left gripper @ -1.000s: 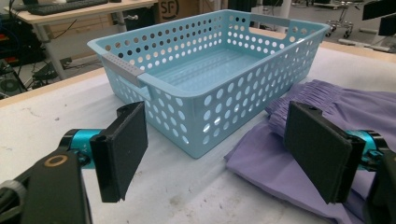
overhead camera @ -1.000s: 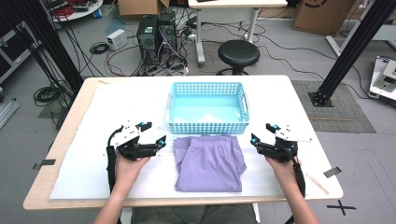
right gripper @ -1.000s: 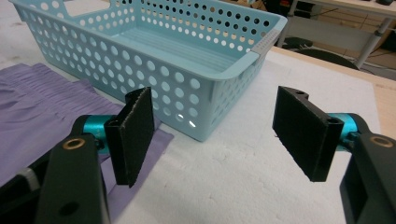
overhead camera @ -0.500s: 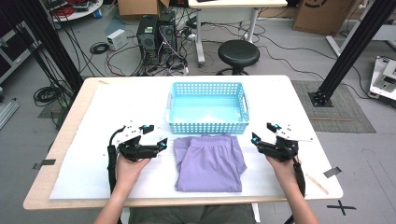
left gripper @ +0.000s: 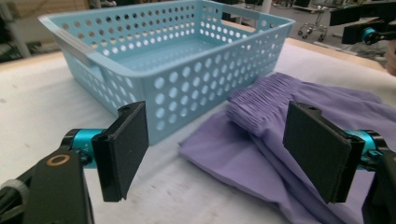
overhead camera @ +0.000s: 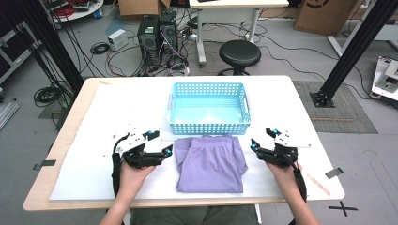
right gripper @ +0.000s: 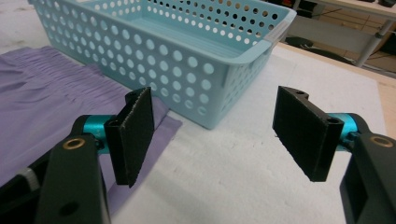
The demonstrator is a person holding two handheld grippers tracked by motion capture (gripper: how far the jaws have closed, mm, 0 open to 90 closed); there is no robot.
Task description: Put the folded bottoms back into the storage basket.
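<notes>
Comparing against half a second and a full second back, pretty much nothing changed: same layout, both hands parked in the same spots, maybe a hair of drift on the left at most. Left hand-held gripper sitting on the white-covered desk just left of the folded purple garment, jaws spread wide and holding nothing; in the left gripper view aimed across the garment's near corner, with the elastic waistband bunched up close to the basket wall. Right hand-held gripper mirrored on the other side, just right of the garment, also wide open and empty; in the right gripper view bare white surface between the pads, purple fabric off to one side. Light blue perforated basket sitting on the far side of the garment, nothing visible inside, near wall right up against the waistband edge, touching or nearly so, hard to call. Same basket up close in the left gripper view and the right gripper view. Black stool and computer towers on the floor beyond the desk.
</notes>
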